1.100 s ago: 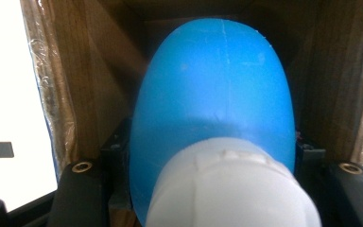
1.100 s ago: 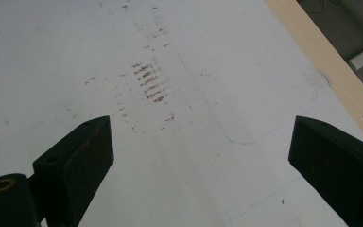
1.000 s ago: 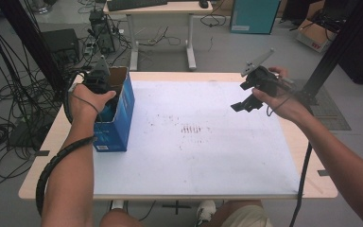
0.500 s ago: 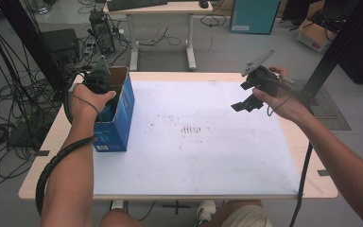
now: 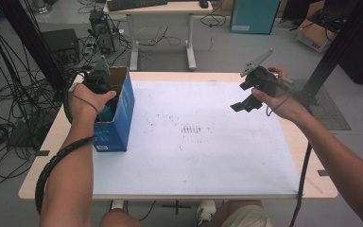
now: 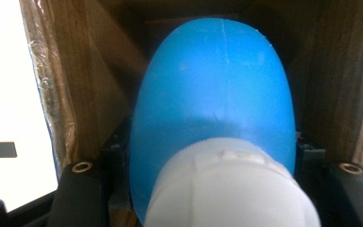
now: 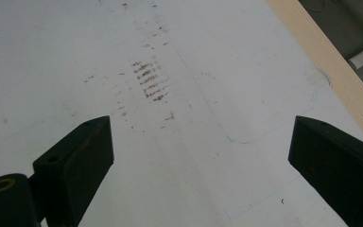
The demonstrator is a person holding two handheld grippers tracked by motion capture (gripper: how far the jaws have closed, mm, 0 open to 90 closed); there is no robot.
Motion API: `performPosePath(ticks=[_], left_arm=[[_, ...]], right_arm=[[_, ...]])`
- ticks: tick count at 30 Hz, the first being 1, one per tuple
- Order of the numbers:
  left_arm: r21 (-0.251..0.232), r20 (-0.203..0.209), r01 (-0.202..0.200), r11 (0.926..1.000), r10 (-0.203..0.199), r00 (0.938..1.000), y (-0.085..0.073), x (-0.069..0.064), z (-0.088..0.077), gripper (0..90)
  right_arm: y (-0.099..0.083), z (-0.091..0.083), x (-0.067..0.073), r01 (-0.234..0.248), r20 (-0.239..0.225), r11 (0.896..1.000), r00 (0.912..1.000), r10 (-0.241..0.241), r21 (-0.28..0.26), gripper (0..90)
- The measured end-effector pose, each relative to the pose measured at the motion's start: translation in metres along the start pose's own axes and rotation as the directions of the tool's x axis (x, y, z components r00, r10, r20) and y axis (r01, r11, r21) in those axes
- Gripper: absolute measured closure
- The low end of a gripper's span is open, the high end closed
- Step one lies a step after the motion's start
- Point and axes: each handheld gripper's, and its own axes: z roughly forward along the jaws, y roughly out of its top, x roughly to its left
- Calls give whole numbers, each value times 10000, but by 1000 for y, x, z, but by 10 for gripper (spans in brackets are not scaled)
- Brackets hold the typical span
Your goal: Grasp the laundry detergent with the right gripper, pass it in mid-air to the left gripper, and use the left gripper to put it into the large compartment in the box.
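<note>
Cardboard box (image 5: 118, 113) holds blue, white-capped bottle (image 6: 217, 99)

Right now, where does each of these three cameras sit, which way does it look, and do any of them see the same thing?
High view: above the person's side, looking forward and down on the table; both forearms, left gripper in the blue box, right gripper raised.
Left gripper view: rides that gripper, looking into the box at a blue bottle with a white cap between the jaws.
Right gripper view: looks down between open jaws at the white sheet.
Shared: brown smudges.
</note>
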Motion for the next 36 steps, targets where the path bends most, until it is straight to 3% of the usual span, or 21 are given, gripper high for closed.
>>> performPosePath(ticks=[12,24,32,36], left_arm=[[16,-198,-166,9999,166,9997,-1,-1,-3,363],[-76,-701,-530,9986,523,9962,-10,-6,-27,315],[-372,-718,-585,9976,557,9959,-21,-10,-46,289],[-417,-849,-873,9953,835,9929,-28,-14,-58,270]], right_arm=[[-1,0,-1,-17,-20,9999,10000,16,-116,73],[1,-2,-2,-129,61,9997,9999,130,-184,73],[2,-5,-2,-257,150,9996,9996,259,-149,73],[2,-5,-3,-224,146,9996,9996,227,-163,73]])
